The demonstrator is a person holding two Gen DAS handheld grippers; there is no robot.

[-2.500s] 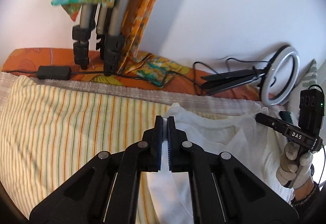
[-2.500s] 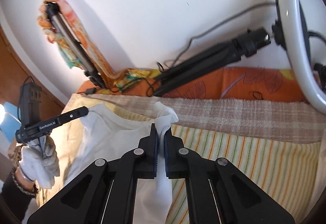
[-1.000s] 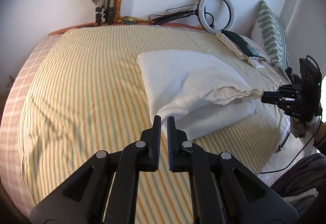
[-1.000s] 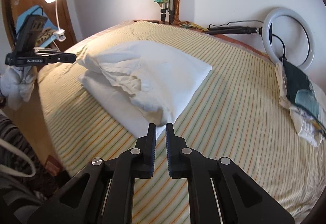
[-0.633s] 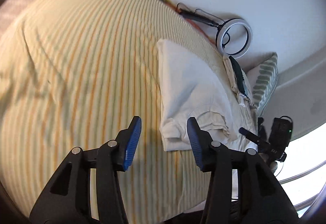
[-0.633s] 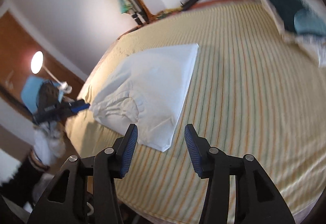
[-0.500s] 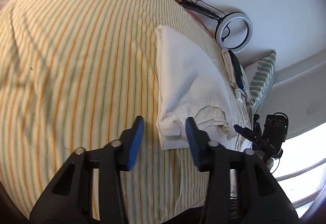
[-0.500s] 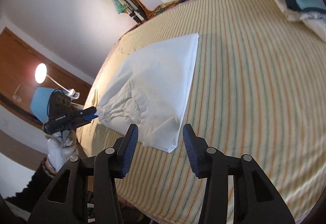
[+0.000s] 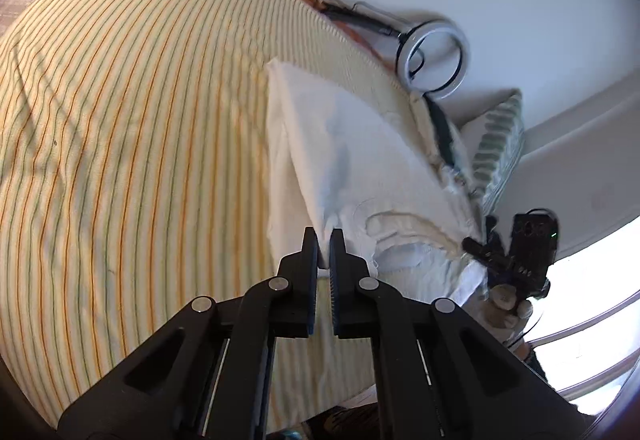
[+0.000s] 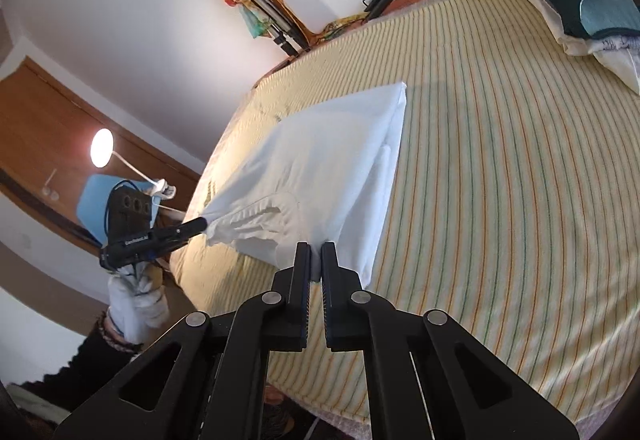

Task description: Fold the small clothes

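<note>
I hold a black two-finger gripper in each hand over a bed with a yellow striped bedspread (image 9: 132, 128). A white garment (image 10: 332, 168), folded over on itself, lies on the bedspread near the bed's near edge. My left gripper (image 9: 324, 240) has its jaws pressed together, pinching the near left corner of the garment; white cloth shows between the tips. My right gripper (image 10: 315, 254) is pressed together too, pinching the near right corner, with cloth caught between its tips. The garment's near edge is bunched and wrinkled between the two grips, while its far edge lies flat as a crisp fold. At the far side of the bed, a white ring light (image 9: 434, 56) leans against the white wall. A small pile of folded clothes (image 10: 580, 8), dark green on top, sits at the far right of the bed. A lit lamp (image 10: 102, 146) glows by a wooden door on the left.
</note>
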